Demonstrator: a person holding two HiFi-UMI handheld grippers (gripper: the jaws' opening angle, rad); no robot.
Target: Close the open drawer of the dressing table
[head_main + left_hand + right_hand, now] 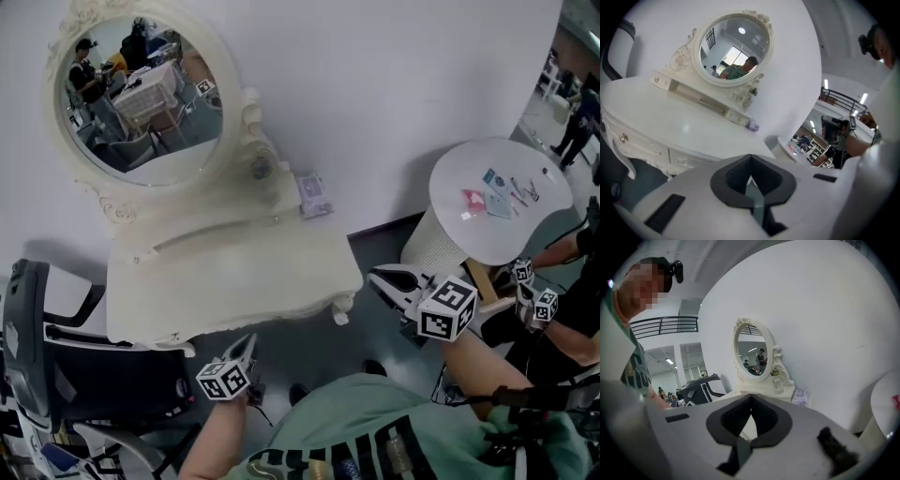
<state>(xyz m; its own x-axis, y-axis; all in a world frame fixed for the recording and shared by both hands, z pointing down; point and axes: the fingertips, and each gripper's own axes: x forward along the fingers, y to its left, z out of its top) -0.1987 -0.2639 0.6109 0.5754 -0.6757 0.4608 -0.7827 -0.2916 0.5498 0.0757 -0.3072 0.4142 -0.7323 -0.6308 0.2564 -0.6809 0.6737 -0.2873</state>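
The white dressing table (234, 272) with its oval mirror (141, 94) stands against the wall. In the left gripper view its drawer fronts (644, 147) with a small knob look flush with the table's front. My left gripper (249, 343) hovers just before the table's front edge, jaws together and empty; its tips (750, 157) meet. My right gripper (375, 275) hangs in the air beside the table's right corner, apart from it, and its tips (751, 398) also meet with nothing between them.
A black office chair (84, 375) stands left of the table. On the tabletop sit a lilac box (315, 195) and a small bottle (261, 169). A round white side table (497, 202) stands right, where another person (562, 319) holds marker cubes.
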